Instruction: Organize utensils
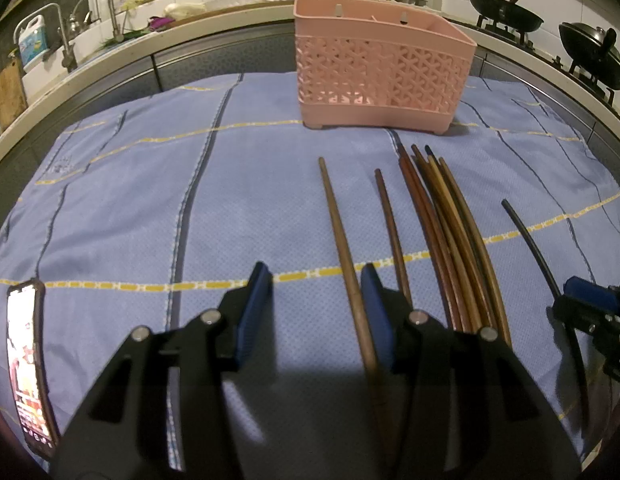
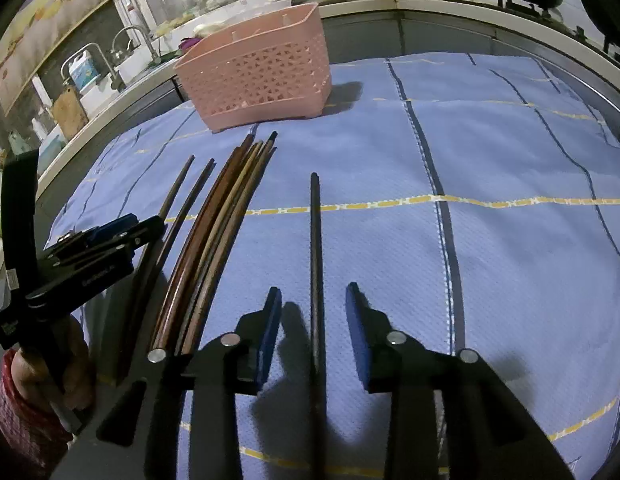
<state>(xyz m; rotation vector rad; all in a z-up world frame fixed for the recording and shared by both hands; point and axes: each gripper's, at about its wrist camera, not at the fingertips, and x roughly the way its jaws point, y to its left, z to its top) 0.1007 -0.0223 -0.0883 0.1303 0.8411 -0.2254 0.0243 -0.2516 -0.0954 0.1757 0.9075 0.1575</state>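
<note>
So the setup here is a bunch of chopsticks laid out on a blue checked cloth, all running roughly lengthwise away from both grippers toward a pink basket at the far end. The right gripper is parked right over the lone black chopstick, which runs straight up the middle between its two blue pads and carries on past the fingertips toward the far side of the cloth. Jaws are partway apart, with visible gaps on both sides of the stick, so nothing is actually pinched. The stick's long axis lines up with the way the fingers point, so to me it looks like a simple squeeze would grab it near the handle end. The left gripper is also about half open and empty; a brown chopstick lies just inside its right-hand pad, close against it, though I can't tell if they touch. A second single brown one sits just outside that pad, and the main bundle is further out to that side, between the two grippers. The basket is well ahead of both sets of fingertips, a bit nearer the left one's line. My guess: the right hand is better centred on its stick, so the black one goes first.
</note>
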